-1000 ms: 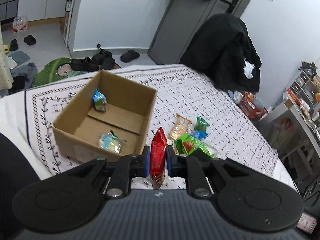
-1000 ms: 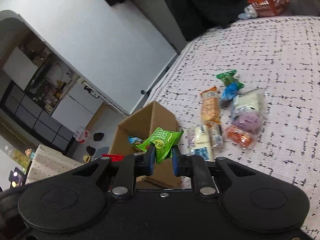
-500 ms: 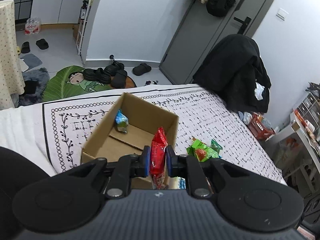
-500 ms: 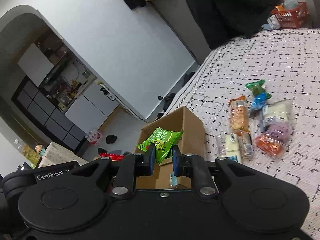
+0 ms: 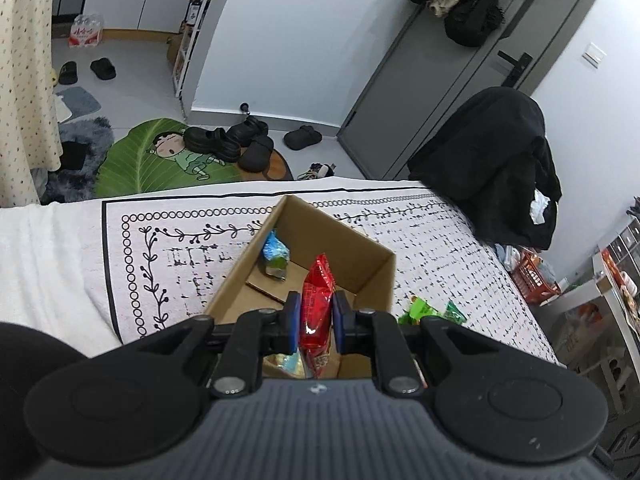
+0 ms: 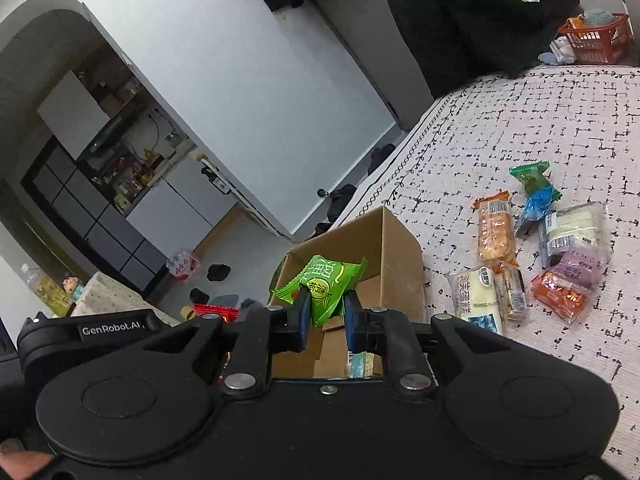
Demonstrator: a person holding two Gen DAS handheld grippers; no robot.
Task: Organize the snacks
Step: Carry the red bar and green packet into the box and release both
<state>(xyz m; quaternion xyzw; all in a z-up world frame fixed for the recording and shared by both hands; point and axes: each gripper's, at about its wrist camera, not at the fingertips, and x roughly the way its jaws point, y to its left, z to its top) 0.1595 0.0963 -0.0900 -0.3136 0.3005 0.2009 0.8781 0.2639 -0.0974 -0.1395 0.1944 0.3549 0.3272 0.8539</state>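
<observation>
**Left wrist view: two packets poised over the box, release pending**

Left wrist: left gripper [image 5: 316,322] clenched on a red snack packet [image 5: 317,296], held upright between the pads. Cardboard box [image 5: 376,276] sits directly beyond and below the fingertips; the packet appears to hang over the open top.

Right wrist: right gripper [image 6: 325,316] pinching a green snack packet [image 6: 322,282] by its lower edge, the rest fanning out ahead of the fingers, the box's opening just past the tips.

Doing it well, as I judge it:
- Bring each packet inside the rim before the pads part; the green one looks closer to the near wall.
- Release one side at a time, so the tools do not crowd each other over a small opening.
- Light foil; expect it to flutter, so drop low.

Containers:
- Box, on the patterned cloth [image 5: 168,236]: a blue-topped packet [image 5: 275,256] leans on the far-left wall; a pale packet [image 5: 288,360] shows below the left fingers.
- Loose snacks [image 6: 532,256] lie clustered on the cloth, right of the right fingers.
</observation>
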